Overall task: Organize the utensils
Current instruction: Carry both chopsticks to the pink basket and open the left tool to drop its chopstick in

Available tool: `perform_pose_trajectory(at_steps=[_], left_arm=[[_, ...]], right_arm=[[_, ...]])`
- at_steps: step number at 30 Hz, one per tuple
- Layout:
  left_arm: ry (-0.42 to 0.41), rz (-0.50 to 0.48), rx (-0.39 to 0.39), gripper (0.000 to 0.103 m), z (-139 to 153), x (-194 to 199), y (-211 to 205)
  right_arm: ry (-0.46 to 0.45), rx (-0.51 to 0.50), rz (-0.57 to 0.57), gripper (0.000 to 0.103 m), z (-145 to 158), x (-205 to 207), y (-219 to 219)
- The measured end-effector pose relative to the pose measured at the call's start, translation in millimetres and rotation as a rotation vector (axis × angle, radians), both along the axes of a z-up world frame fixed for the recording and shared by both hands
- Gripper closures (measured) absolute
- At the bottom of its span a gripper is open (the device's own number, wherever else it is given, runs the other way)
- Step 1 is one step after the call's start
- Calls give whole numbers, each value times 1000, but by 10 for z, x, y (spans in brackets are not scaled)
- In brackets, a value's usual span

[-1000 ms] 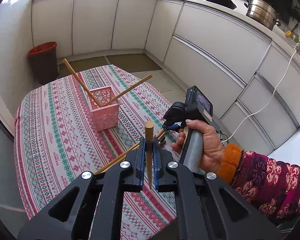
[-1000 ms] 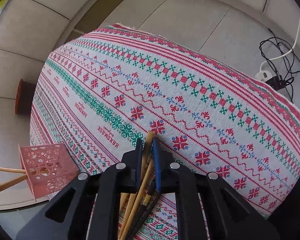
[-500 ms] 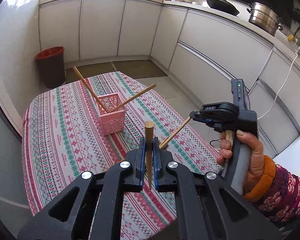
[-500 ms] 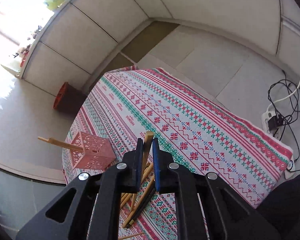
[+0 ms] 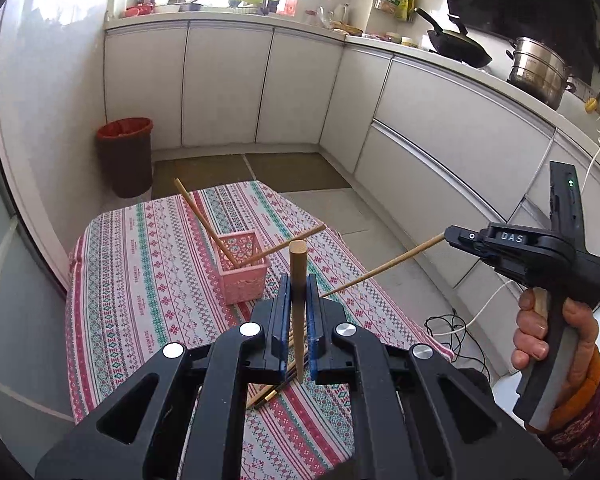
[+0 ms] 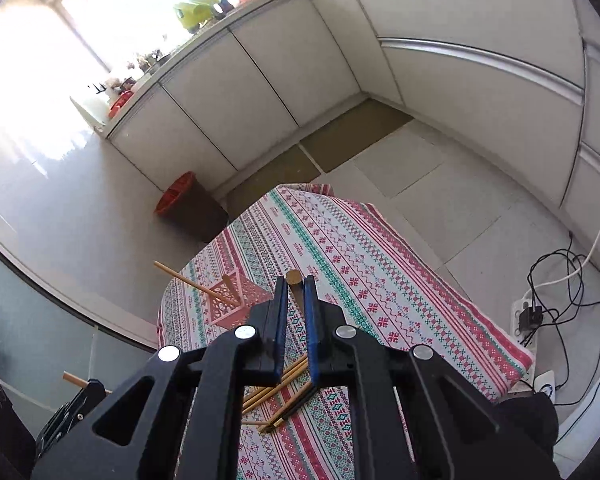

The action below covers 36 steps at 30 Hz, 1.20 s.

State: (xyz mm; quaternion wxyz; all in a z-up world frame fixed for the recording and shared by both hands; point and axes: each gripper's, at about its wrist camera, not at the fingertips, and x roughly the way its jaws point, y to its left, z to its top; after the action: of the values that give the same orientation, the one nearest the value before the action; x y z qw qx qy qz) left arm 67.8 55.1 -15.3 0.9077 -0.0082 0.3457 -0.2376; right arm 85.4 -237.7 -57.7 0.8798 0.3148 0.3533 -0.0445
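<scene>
Both grippers are loaded, so the step in hand looks like carrying chopsticks to the basket [image 5: 242, 270]. The left gripper [image 5: 296, 308] is clamped tight on a chopstick [image 5: 299, 280], which stands nearly upright between its blue pads. The right gripper [image 6: 296, 304] is likewise closed on a second stick [image 6: 293, 278], seen end-on in its own view; from the left view that stick [image 5: 384, 266] slants out of the gripper, tip down, above the desk's right edge.

The basket sits on the desk [image 5: 140, 280], past the left gripper, with two sticks already leaning out of it in opposite directions. More chopsticks [image 6: 278, 394] lie loose on the cloth just under the grippers.

Next, each stick probably has to be brought over the basket's open top, tip down, and released so it drops inside.

The sticks are slim, round, pale wood; one or two in the loose pile look dark with a brass-coloured tip. The basket is pink plastic, square, with perforated walls. The cloth is woven, striped in red, green and white.
</scene>
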Motion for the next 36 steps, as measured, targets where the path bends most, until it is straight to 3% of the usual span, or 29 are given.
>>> perform_pose_trajectory(at_steps=[8,15,28,36], left_arm=[[-100,81,6,97,503,255,-10],[-169,165,9,97,747,542,-43],[-148,286,9,97,480,1087,-55],[-140,293,3,96,79,1307,-86]], right_arm=[[-82,-49,96,95,685,-63,-5],[-142,-8,153,95,1026,-13,-7],[-216,10,169,95,1265,670,279],[-218,-28,181,95,1081,1165,505]])
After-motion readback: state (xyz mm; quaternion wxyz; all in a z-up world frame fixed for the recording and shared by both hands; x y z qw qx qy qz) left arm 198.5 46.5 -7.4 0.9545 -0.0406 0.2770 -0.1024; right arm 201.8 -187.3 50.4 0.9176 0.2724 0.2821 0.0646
